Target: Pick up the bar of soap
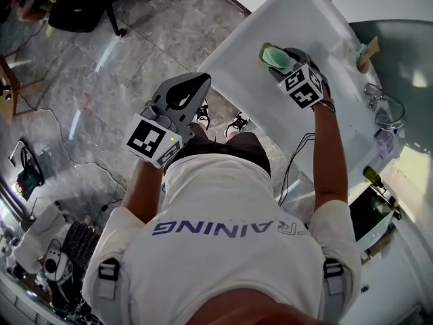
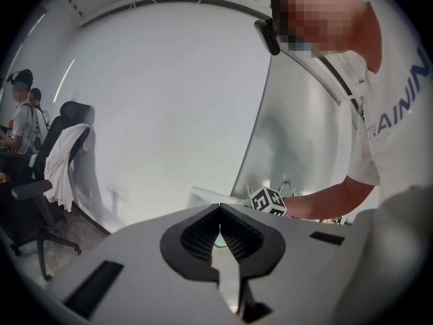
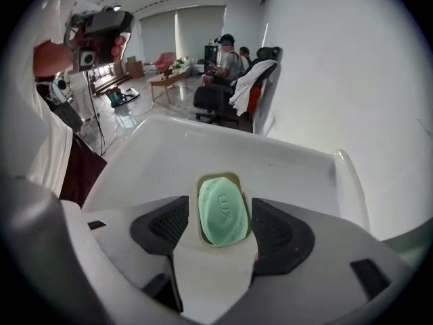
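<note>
Holding the right gripper (image 3: pixel 220 200) low over a white counter (image 3: pixel 203 147), with jaws spread wide on either side of a green bar of soap (image 3: pixel 222 210), not gripping it. Lying flat in a beige dish (image 3: pixel 200 183) on that counter. Holding the left gripper (image 2: pixel 220 207) up off the counter, jaws closed together on nothing.

The left gripper (image 1: pixel 201 81) hangs near the body on a bent left arm (image 1: pixel 143 185), jaws together. The right arm (image 1: pixel 331 154) stretches far right, the right gripper (image 1: pixel 281 59) with jaws wide apart.
</note>
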{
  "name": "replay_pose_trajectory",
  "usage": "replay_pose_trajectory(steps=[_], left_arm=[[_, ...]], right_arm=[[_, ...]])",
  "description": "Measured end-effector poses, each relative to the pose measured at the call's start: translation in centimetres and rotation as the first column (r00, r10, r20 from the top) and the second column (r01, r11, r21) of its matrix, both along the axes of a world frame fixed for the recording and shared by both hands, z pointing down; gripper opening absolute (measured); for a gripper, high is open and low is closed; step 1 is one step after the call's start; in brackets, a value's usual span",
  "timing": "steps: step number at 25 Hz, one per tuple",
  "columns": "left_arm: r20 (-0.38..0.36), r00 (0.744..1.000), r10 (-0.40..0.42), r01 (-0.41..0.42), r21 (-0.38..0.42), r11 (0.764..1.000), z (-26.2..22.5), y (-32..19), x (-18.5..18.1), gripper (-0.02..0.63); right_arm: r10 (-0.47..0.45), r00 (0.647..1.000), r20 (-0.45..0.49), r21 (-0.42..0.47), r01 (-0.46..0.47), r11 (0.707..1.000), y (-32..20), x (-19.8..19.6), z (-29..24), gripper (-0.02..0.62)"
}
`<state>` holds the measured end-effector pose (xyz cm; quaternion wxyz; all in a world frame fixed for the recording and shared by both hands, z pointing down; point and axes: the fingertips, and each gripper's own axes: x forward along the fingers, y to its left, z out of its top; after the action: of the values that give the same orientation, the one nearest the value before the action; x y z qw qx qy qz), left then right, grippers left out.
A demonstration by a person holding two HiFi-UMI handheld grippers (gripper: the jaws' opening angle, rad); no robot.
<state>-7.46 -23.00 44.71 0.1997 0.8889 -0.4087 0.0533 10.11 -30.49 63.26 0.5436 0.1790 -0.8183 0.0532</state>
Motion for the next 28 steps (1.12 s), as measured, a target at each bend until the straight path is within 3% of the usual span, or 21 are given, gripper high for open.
replay_pose_trajectory(steps=[6,15,20,24,28], left_arm=[[-0.013,0.998,-0.061,0.061,-0.016,0.998,0.8,-0.2,-0.6,0.009],[-0.037,0.997,-0.071,0.070,-0.042,0.997,1.8,-0.1,-0.3,0.009],[-0.038,0.997,-0.063,0.062,-0.038,0.997,1.7,-0.4,-0.4,0.009],[-0.034,0.998,-0.055,0.054,-0.033,0.998,1.4,-0.5,-0.5,0.009],[-0.031,0.999,-0.029,0.029,-0.007,1.000,0.3,-1.2,-0.2,0.009]], right_arm=[[-0.116,0.990,-0.083,-0.086,0.109,0.990,-0.1,0.8,2.2,0.276],[-0.184,0.976,-0.117,-0.183,0.161,0.970,-0.1,0.3,3.7,0.272],[-0.120,0.991,-0.056,-0.161,0.110,0.981,-0.4,0.1,2.3,0.270],[0.006,0.998,0.062,-0.102,0.000,0.995,-1.2,-0.7,-1.2,0.270],[0.154,0.960,0.232,-0.013,-0.156,0.988,-2.0,-0.8,-5.4,0.268]])
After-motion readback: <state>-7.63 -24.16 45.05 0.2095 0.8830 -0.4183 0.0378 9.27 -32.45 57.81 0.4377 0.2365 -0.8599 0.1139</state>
